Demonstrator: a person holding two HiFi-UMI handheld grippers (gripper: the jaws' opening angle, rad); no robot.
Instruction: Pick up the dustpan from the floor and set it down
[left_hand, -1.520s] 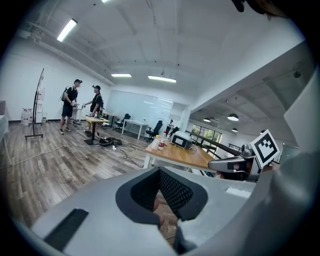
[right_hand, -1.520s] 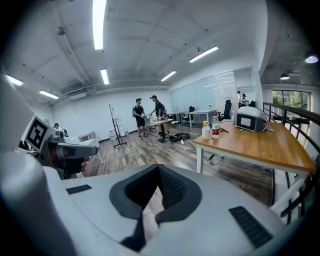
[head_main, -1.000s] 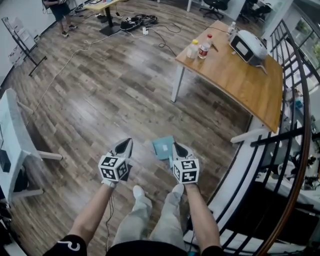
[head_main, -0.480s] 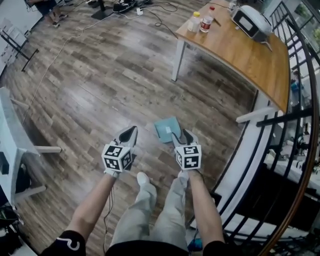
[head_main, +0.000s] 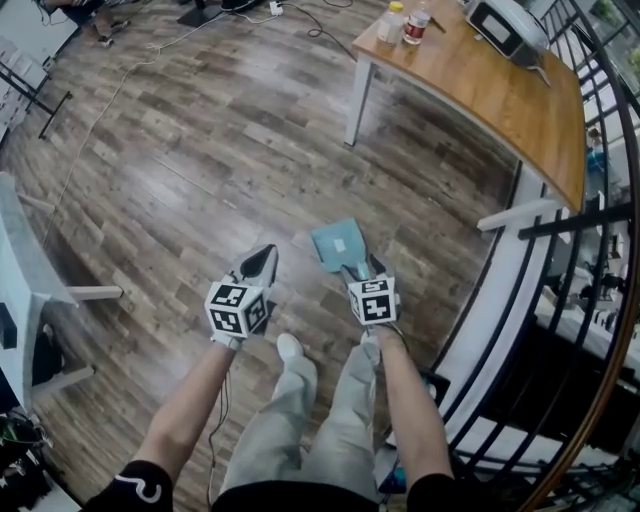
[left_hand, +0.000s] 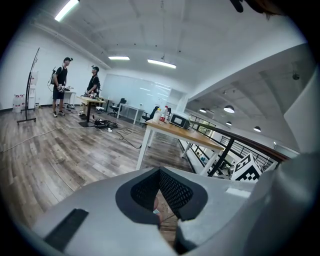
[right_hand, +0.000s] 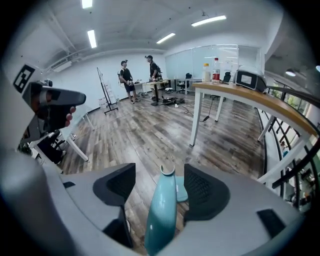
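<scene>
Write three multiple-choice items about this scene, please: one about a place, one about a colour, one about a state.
1. Where is the handle of the dustpan?
A) between the jaws of the right tool
B) on the table
C) on the railing
2. What colour is the dustpan?
A) red
B) teal
C) black
3. How do the jaws of the left tool stand?
A) wide apart
B) together, holding nothing
C) shut on a bottle

Answers:
1 A: the right gripper view shows the handle between the jaws, which are opening and do not press on it.
2 B: both pan and handle look teal.
3 B: the left gripper view shows the jaw tips meeting.
</scene>
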